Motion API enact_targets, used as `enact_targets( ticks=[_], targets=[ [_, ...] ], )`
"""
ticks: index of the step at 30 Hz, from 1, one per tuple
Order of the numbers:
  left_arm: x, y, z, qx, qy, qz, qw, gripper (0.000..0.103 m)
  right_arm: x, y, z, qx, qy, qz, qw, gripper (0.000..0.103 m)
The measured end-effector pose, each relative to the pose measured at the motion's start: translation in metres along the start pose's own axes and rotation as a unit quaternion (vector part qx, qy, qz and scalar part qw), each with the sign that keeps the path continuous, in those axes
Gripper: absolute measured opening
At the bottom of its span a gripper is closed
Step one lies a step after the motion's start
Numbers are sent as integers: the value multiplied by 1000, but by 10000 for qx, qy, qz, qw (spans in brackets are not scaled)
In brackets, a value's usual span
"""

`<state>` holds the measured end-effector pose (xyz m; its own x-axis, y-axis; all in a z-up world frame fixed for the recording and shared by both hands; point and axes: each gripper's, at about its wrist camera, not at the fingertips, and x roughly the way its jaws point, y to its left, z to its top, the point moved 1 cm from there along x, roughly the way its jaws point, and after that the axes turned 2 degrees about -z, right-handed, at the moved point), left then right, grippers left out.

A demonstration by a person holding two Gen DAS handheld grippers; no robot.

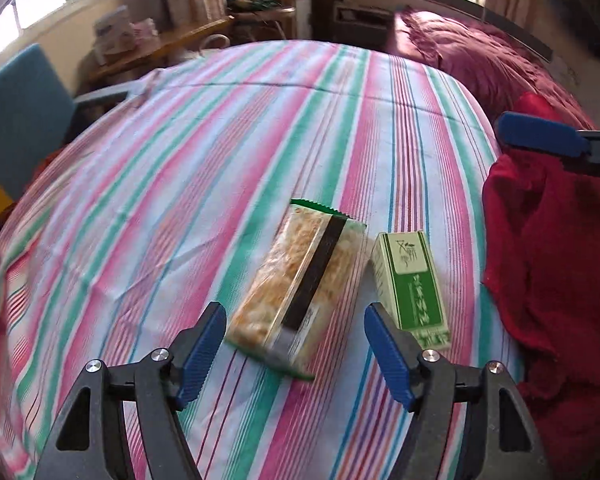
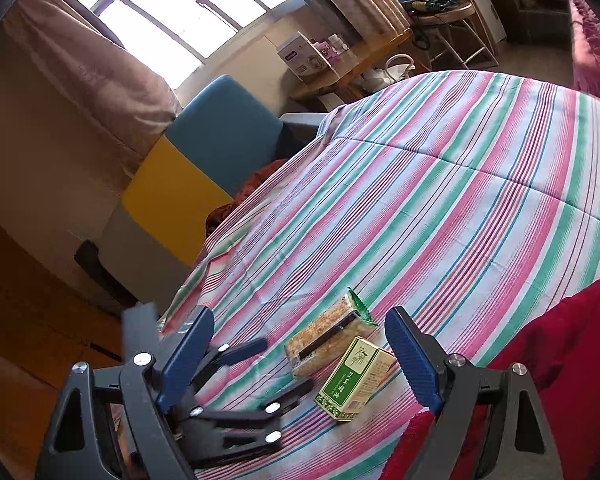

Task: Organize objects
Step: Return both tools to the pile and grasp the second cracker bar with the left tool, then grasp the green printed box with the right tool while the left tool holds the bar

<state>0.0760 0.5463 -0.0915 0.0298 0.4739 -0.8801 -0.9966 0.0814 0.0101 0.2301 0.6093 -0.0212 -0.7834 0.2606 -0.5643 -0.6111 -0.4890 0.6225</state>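
So there are two packaged things lying on the bed, on a flat-woven cotton sheet (image 1: 220,152) with pink, green and white stripes. One is a clear crinkly plastic packet (image 1: 300,284) with green serrated ends and a black band down its length; inside it's something pale and crumbly, can't tell exactly what. Just beside it, nearly touching, is a small green-and-cream cardboard box (image 1: 410,286), closed, lying on its side with a leaf-like print.

The left gripper (image 1: 296,346) hangs over the near end of the packet, its ribbed blue pads spread wide on either side and pressing on nothing. The right gripper (image 2: 300,354) is also wide open and empty, with both packages ahead between its fingers. A rumpled red fleecy blanket (image 1: 548,264) is bunched up right next to the box.
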Motion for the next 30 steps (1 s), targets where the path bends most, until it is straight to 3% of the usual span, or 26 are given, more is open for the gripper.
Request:
enact_targets(
  ticks=[7,9,12,15,19,26,30],
  targets=[
    [25,10,7,-191,126,-328,9992,70,3,-2,-1,98,77,48,9999,88],
    [24,14,5,-351,21,-321,9989,54,3,-2,-1,99,88,33,9999,88],
    [16,16,-5,-638,-48,-239,9977,51,3,-2,-1,110,94,-7,9999,88],
    [0,14,-35,-899,-219,-36,9957,51,4,-4,-1,154,129,-24,9998,88],
    [-33,24,-92,-1683,-418,390,9841,51,10,-5,-2,179,360,-16,9992,88],
    [-84,20,-182,-2474,-676,896,9624,51,34,0,-8,7,1115,-13,9938,94],
    [-97,8,-204,-2592,-834,912,9579,51,53,19,-15,-662,1772,-130,9819,101]
  ],
)
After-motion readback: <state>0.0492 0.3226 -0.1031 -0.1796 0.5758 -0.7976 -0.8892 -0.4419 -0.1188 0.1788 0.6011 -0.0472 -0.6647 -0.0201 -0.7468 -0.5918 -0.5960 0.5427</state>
